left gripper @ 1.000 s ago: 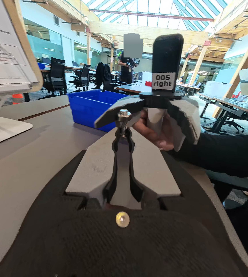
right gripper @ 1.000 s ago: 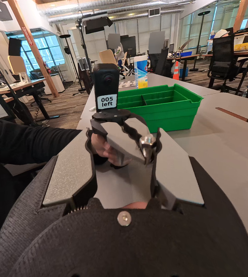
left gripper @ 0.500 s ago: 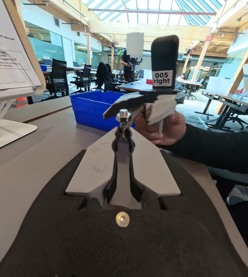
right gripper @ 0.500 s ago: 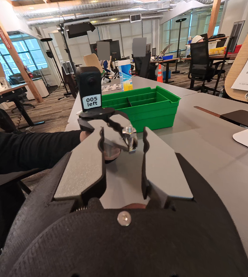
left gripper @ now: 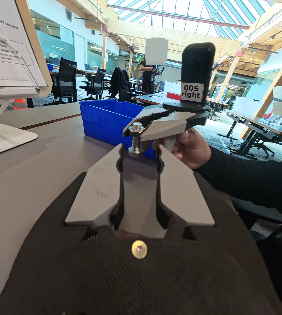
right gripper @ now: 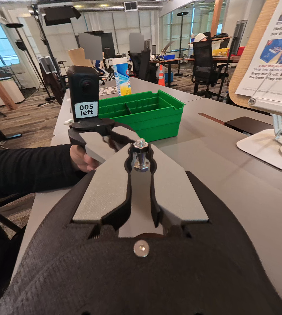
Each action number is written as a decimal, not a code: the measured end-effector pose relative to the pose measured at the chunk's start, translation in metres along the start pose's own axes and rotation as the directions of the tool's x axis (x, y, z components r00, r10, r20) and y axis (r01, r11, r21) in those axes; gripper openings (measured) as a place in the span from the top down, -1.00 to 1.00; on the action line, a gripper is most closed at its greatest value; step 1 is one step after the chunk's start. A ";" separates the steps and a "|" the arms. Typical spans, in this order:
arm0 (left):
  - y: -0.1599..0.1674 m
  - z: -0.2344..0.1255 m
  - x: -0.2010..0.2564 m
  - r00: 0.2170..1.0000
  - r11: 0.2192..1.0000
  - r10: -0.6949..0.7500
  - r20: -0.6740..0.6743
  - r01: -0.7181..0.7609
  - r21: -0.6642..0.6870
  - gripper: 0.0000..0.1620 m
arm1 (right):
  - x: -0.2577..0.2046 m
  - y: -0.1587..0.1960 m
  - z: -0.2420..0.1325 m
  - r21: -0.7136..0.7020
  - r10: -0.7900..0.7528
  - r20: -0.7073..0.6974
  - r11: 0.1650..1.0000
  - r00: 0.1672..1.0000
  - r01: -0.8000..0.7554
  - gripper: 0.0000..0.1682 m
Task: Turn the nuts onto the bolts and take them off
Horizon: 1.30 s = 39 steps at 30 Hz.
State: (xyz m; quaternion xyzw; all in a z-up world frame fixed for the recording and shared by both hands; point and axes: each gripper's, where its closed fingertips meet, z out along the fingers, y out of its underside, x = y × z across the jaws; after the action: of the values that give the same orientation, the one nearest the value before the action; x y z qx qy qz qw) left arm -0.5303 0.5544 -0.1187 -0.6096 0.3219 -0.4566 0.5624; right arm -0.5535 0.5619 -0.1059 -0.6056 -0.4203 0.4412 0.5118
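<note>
— Where is the bolt [left gripper: 135,142] at this moment?

— It is in the air above the grey table [left gripper: 34,170], upright, with the hexagonal head at the bottom and the threaded end up. The nut [left gripper: 136,130] sits near the top of the thread, with a little of the thread showing above it.

— Which gripper holds it?

— The right gripper [left gripper: 133,132]. In the left wrist view its two grey fingers come from the right side and close on the nut. The right wrist view shows the same: the fingertips of the right gripper [right gripper: 140,150] press the nut [right gripper: 140,148] from both sides, and the bolt [right gripper: 141,159] hangs down between them, its head lower in the gap.

— And the left gripper?

— The left gripper [left gripper: 139,153] has its fingers apart, with a medium gap. The bolt head is just in front of this gap, between the two tips, but I cannot say that it touches them. In the right wrist view the left gripper [right gripper: 118,141] is blurred and partly behind the right one, to the left of the bolt.

— What is around them?

— A blue bin [left gripper: 109,119] stands on the table behind the bolt in the left wrist view. In the right wrist view there is a green bin [right gripper: 154,119] with dividers inside, and a canister of wipes [right gripper: 122,76] behind it. A white stand [right gripper: 264,144] with a printed sheet is at the right.
</note>
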 end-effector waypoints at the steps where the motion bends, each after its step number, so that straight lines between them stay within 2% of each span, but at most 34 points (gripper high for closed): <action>1: -0.001 0.000 -0.001 1.000 1.000 0.002 0.007 -0.002 0.003 0.50 | 0.002 0.000 -0.002 0.003 0.011 -0.008 1.000 1.000 -0.011 0.83; 5: -0.005 -0.002 0.003 1.000 1.000 0.007 -0.009 -0.006 0.022 0.49 | 0.008 -0.012 -0.016 0.047 0.017 -0.059 0.999 0.998 -0.014 0.83; 8: -0.006 -0.002 0.002 1.000 1.000 -0.001 -0.007 0.001 0.028 0.51 | 0.004 -0.034 -0.040 0.106 0.013 -0.099 0.994 0.995 -0.002 0.83; 10: -0.006 -0.003 0.001 1.000 1.000 -0.002 -0.002 0.002 0.026 0.53 | 0.003 -0.059 -0.069 0.153 -0.007 -0.153 0.988 0.988 0.030 0.83; 12: -0.004 -0.002 0.001 1.000 1.000 -0.003 -0.003 0.003 0.020 0.55 | 0.016 -0.081 -0.107 0.162 -0.028 -0.270 0.984 0.962 0.074 0.83; 15: -0.002 0.001 0.003 1.000 1.000 0.006 -0.002 -0.006 0.004 0.57 | 0.060 -0.092 -0.172 0.118 -0.037 -0.496 0.987 0.868 0.109 0.83; 17: 0.000 0.002 0.006 1.000 1.000 0.020 -0.006 -0.020 -0.004 0.58 | 0.098 -0.073 -0.207 0.042 -0.014 -0.607 0.998 0.795 0.049 0.83; 21: 0.003 0.004 0.006 0.999 0.999 0.036 -0.002 -0.036 -0.018 0.59 | 0.160 0.004 -0.250 -0.176 -0.022 -0.754 0.970 0.657 -0.169 0.82; 24: 0.008 0.004 0.002 1.000 0.999 0.023 0.009 -0.022 -0.035 0.59 | 0.175 0.049 -0.259 -0.300 -0.045 -0.779 0.902 0.625 -0.310 0.82; 26: 0.011 0.005 -0.001 1.000 0.999 0.011 0.013 -0.010 -0.045 0.59 | 0.180 0.053 -0.261 -0.315 -0.062 -0.792 0.893 0.607 -0.320 0.78; 32: 0.013 0.006 -0.002 1.000 0.998 0.007 0.014 -0.006 -0.056 0.59 | 0.167 0.010 -0.252 -0.231 -0.051 -0.772 0.951 0.634 -0.205 0.69; 36: 0.017 0.007 -0.001 1.000 0.997 0.008 0.011 -0.007 -0.072 0.59 | 0.128 -0.023 -0.212 -0.196 -0.077 -0.679 0.977 0.730 -0.079 0.67; 39: 0.021 0.008 -0.002 1.000 0.996 0.010 0.016 -0.009 -0.088 0.59 | 0.091 -0.038 -0.167 -0.188 -0.113 -0.564 0.982 0.818 0.005 0.66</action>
State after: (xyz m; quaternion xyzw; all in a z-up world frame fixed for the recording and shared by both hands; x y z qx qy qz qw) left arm -0.5210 0.5563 -0.1393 -0.6359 0.3399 -0.4345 0.5398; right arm -0.3712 0.6125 -0.0636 -0.7398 -0.3037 0.1838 0.5715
